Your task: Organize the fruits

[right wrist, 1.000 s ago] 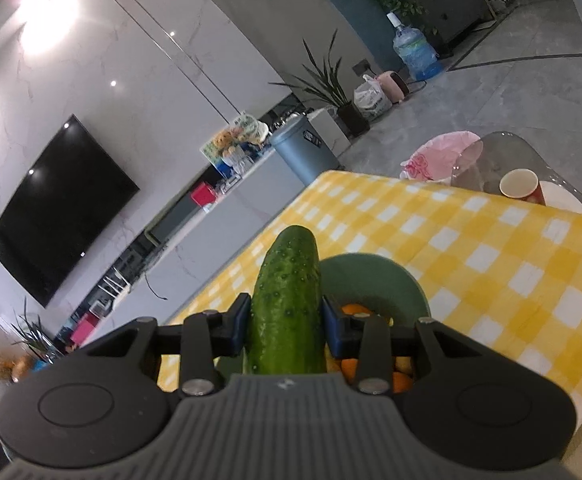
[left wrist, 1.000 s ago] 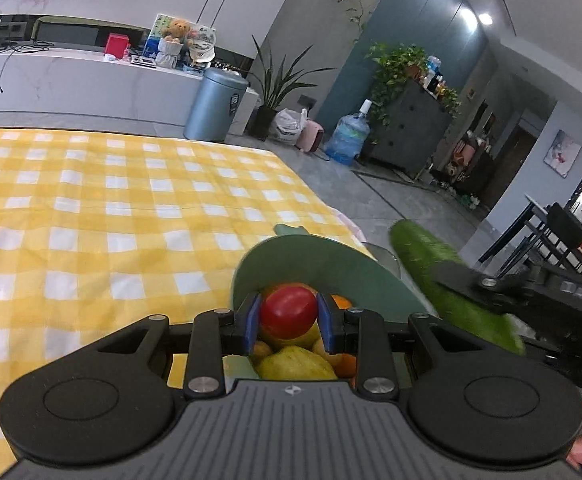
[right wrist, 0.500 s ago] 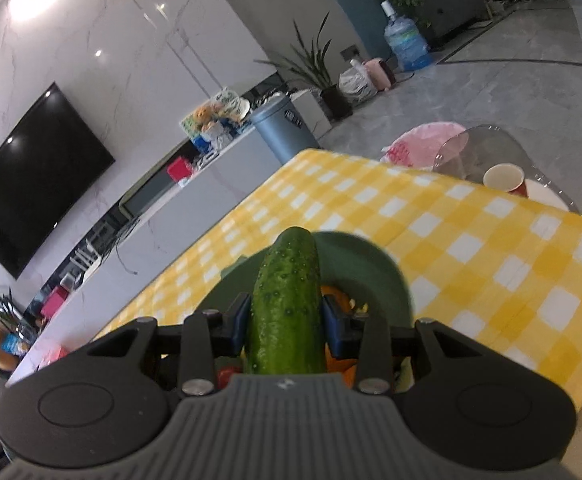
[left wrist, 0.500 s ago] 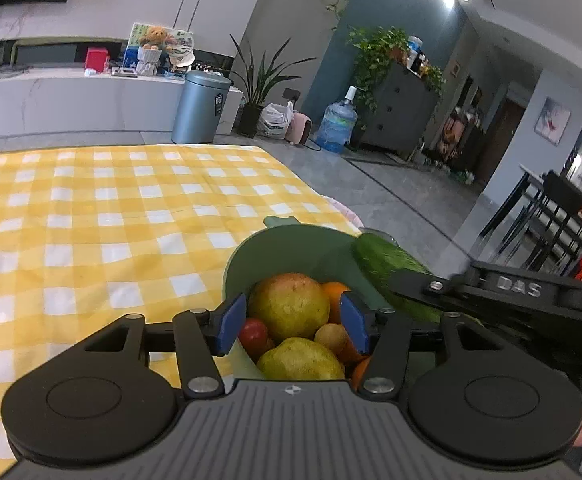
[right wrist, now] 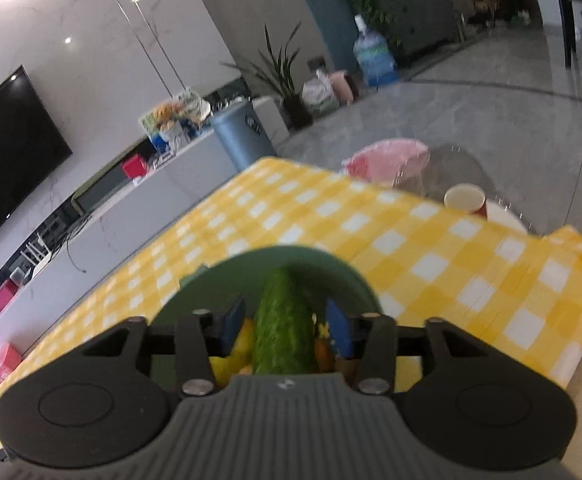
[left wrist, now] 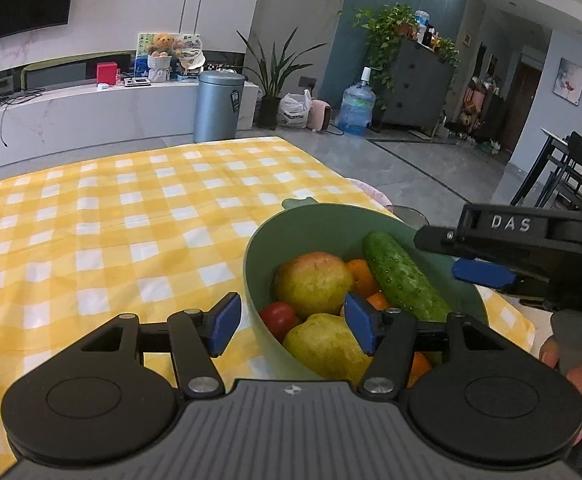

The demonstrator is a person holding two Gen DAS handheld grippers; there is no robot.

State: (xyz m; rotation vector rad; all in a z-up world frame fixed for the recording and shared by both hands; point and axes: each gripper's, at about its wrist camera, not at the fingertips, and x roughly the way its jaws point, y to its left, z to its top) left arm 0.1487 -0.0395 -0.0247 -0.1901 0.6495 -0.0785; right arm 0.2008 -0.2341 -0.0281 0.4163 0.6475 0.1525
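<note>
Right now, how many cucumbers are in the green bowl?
1. The cucumber leans against the right inner wall of the green bowl, atop the oranges. Other fruit could hide more.

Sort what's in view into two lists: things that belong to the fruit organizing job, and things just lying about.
Job: green bowl, cucumber, tomato, pears, oranges, left gripper, right gripper.

Lying about: paper cup, trash bin, water jug.

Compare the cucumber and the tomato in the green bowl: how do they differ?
The cucumber is long, green and bumpy; the tomato is small, round, smooth and red. The cucumber lies slanted on top along the bowl's right side; the tomato sits low at the near-left, partly hidden by pears. Both rest inside, free of either gripper's jaws.
</note>
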